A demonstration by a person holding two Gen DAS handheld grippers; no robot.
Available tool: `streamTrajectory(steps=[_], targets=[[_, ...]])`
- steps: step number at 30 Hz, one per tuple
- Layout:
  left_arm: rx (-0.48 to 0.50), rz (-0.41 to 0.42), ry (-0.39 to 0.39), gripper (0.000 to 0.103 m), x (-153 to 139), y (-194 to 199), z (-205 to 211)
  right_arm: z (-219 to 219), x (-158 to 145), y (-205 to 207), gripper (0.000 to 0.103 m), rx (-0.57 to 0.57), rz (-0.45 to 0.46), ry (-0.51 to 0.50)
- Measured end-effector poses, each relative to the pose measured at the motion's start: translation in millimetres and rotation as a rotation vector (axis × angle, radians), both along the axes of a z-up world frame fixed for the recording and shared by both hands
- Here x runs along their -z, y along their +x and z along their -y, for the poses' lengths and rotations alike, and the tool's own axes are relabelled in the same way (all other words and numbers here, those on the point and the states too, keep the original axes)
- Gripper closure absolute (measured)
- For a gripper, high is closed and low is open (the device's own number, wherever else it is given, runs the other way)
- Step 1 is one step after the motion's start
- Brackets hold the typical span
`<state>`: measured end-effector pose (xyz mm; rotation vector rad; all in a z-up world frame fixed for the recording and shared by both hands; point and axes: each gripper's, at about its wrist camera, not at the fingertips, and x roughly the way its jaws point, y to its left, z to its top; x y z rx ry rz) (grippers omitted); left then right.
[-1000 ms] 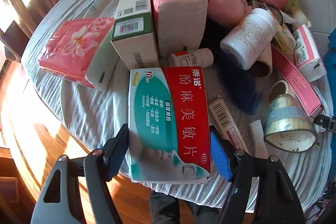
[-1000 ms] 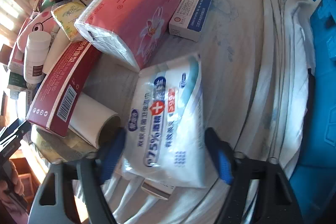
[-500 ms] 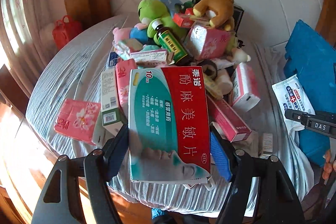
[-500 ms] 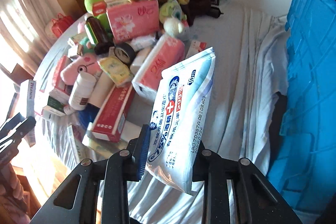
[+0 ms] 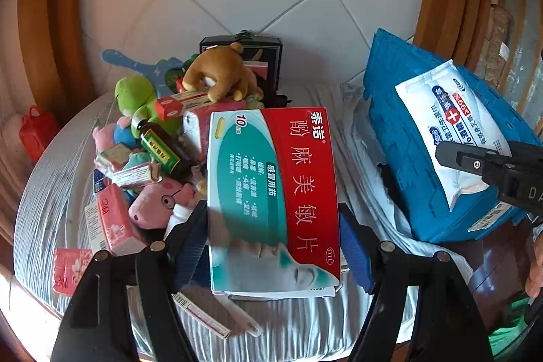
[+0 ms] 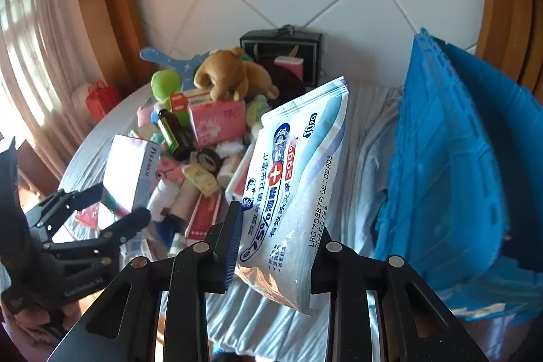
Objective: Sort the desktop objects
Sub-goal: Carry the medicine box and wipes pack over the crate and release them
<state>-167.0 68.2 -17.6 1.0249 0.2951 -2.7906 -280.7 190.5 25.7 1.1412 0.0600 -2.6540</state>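
Bench (image 5: 51,192) under pale cloth, seen loaded with an unsorted heap: plush toys, tissue packs, bottles, cartons; sorting judged barely begun. Blue crate (image 6: 451,175) stood at the right edge, contents not visible. Medicine box (image 5: 275,202) clamped flat in the left hand-held gripper (image 5: 271,243), raised above the heap. Wipes pack (image 6: 295,192) pinched edgewise in the narrowed right hand-held gripper (image 6: 275,246), held beside the crate; both judged still to be deposited

Right gripper (image 6: 271,246) clamps wipes pack (image 6: 295,192) (blue crate (image 6: 451,178) beside).
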Motion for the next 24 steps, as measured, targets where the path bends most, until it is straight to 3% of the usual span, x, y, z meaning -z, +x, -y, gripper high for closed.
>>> streamTrajectory(steps=[8,16,20,24], targets=[[0.124,-0.135,-0.056,0.031,-68,-42,-77,-73,-70,14,0.074,0.106,-0.176,-0.015],[0.244,-0.228,-0.085,0.031,-120,-112,-186,-223,-92,26,0.074,0.306,-0.252,0.007],[0.300,-0.207,-0.096,0.031,-127,-158,-240,-286,-88,24,0.073,0.392,-0.264,0.065],[0.338,-0.135,-0.095,0.031,-119,-196,-285,-316,-82,15,0.072,0.399,-0.276,0.151]])
